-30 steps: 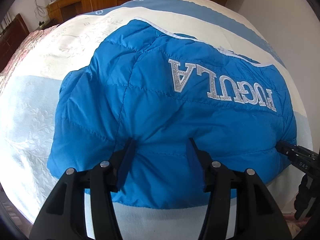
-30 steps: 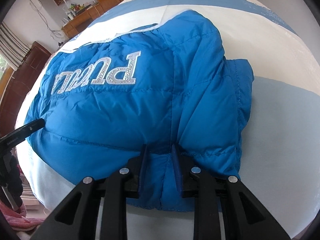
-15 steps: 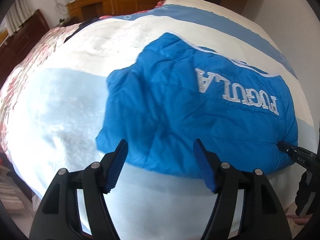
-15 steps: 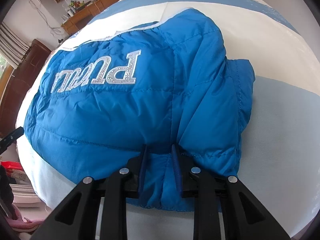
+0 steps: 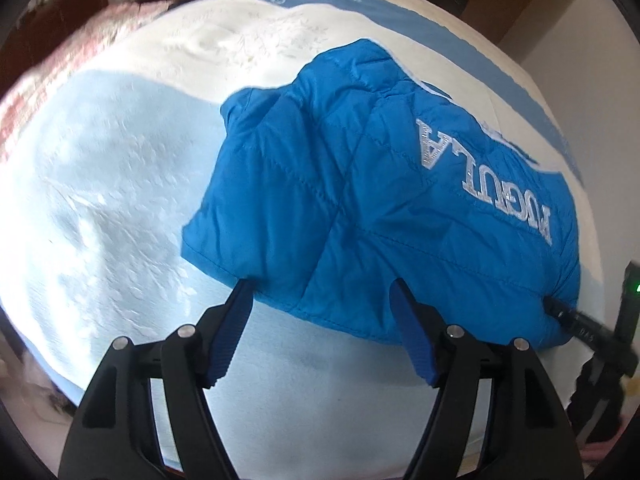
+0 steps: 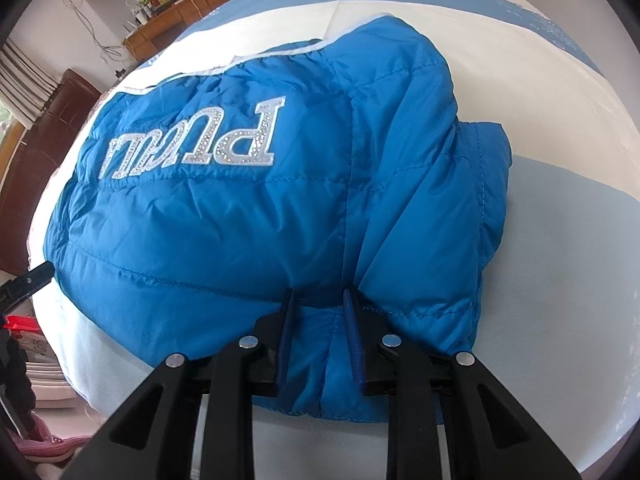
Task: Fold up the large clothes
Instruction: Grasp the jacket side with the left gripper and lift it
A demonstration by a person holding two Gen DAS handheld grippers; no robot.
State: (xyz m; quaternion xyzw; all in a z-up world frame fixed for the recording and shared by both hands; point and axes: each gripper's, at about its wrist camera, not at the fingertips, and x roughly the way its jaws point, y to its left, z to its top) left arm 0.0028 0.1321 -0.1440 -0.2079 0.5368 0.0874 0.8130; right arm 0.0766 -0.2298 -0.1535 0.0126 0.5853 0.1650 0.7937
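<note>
A bright blue quilted jacket (image 5: 384,216) with silver letters lies folded on the bed, seen also in the right wrist view (image 6: 248,208). My left gripper (image 5: 320,292) is open and empty at the jacket's near hem, its fingers wide apart with the hem edge between their tips. My right gripper (image 6: 320,296) is shut on a bunched fold of the jacket's near edge. The right gripper's finger tip shows in the left wrist view (image 5: 560,308) at the jacket's right corner.
The bed cover (image 5: 120,200) is pale blue and white and spreads left of the jacket. A pink floral blanket (image 5: 60,68) lies at the far left. Wooden furniture (image 6: 160,20) stands beyond the bed. A white wall (image 5: 580,40) is on the right.
My left gripper let go of the jacket, opened wide and swung left, then came back toward the near hem. My right gripper kept its hold and stayed in place.
</note>
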